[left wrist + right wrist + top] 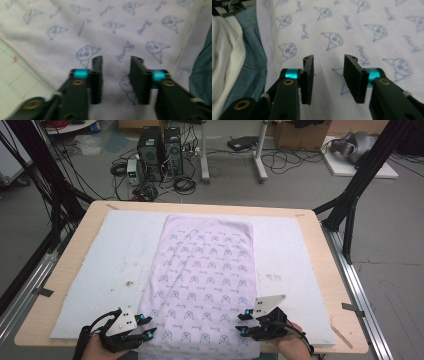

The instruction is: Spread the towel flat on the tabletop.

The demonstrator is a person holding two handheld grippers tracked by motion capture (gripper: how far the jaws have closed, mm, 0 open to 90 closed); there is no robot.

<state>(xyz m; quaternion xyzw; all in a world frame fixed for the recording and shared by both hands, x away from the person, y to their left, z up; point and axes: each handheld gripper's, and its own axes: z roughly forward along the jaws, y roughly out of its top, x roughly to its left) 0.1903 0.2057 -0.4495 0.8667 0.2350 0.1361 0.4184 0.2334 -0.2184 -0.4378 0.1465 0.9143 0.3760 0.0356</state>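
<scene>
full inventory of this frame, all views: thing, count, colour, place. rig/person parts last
towel: 1, pale pink with blue cartoon print, spread flat along the table's middle, near end at the front edge
mat: 1, white, stained, under the towel, covering most of the table
table: 1, light wood
computer towers: 2, black, on the floor beyond the table
cables: many, black, on the floor by the towers
left gripper: 1, black with cyan accents, open, over the towel's near left corner
right gripper: 1, black with cyan accents, open, over the towel's near right corner
hands: 2, at the bottom edge, holding the grippers
</scene>
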